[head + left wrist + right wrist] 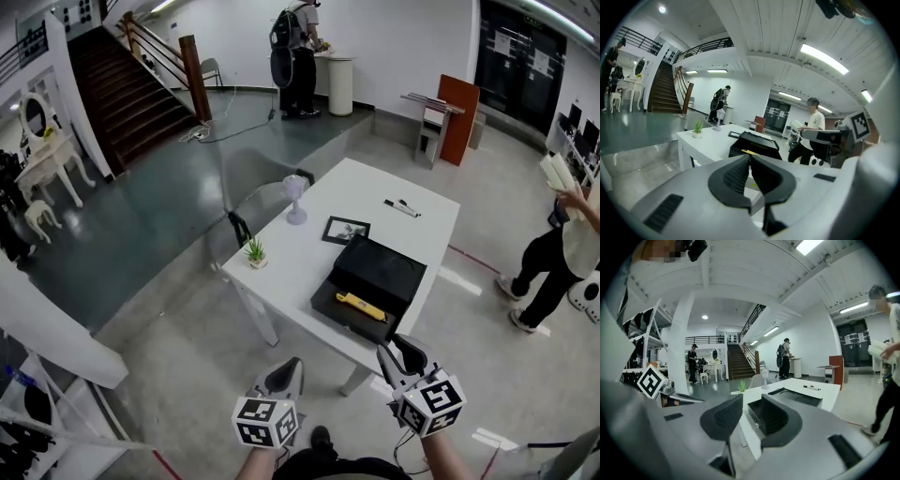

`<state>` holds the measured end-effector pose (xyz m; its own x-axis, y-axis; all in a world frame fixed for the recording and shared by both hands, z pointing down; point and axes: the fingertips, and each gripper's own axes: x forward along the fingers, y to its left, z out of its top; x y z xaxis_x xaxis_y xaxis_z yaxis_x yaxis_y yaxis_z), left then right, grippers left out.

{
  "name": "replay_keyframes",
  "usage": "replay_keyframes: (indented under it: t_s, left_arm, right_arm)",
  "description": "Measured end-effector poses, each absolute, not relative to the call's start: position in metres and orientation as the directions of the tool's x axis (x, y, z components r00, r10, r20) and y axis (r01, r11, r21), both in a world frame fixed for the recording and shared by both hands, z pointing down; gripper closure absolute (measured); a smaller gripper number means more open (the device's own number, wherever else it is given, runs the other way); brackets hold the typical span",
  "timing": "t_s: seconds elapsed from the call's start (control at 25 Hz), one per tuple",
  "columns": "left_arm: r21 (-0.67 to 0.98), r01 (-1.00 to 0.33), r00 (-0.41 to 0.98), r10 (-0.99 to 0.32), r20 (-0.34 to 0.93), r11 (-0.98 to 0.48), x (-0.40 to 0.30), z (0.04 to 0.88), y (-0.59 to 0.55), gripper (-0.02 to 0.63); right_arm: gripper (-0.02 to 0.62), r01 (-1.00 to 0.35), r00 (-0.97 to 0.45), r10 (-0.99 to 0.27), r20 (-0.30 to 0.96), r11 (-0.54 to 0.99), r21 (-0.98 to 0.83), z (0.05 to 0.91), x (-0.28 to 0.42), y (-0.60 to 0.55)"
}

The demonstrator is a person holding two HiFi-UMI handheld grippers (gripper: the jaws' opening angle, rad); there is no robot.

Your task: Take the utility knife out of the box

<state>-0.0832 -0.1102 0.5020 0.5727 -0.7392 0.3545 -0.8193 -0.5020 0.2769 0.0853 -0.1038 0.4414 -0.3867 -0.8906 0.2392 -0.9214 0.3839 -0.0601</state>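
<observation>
A black box (375, 278) lies open near the front edge of the white table (375, 192), with the yellow utility knife (361, 306) in its tray. Both grippers hover over the floor in front of the table, short of the box. My left gripper (286, 377) is shut, its pads meeting at the tips with nothing between them (750, 157). My right gripper (398, 356) stands open and empty (752, 401). The left gripper view shows the box (754, 143) and a yellow strip of the knife (751, 152) just beyond the jaws. The right gripper view has the box (806, 399) ahead.
On the table stand a small potted plant (254, 251), a little white fan (296, 200), a picture frame (345, 230) and markers (401, 207). A chair (258, 187) sits behind it. One person (562, 253) stands at the right, another (295, 56) far back by the stairs (122, 89).
</observation>
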Motion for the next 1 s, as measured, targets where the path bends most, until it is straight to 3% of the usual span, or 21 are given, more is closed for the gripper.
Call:
replay_keyframes:
  t_s: [0.48,1.0]
  left_arm:
    - [0.317,-0.812,0.581,-0.732,0.355,-0.49,-0.097,0.508,-0.163,0.584]
    - [0.325,-0.845,0.526,-0.77,0.362,-0.425,-0.095,0.509,-0.195,0.584]
  right_arm:
    - [0.489,-0.919,-0.366,-0.881,0.299,0.393,0.034,0.444,0.081,-0.165]
    - [0.489,-0.839,-0.462,-0.783,0.416,0.538,0.081,0.475,0.082,-0.218]
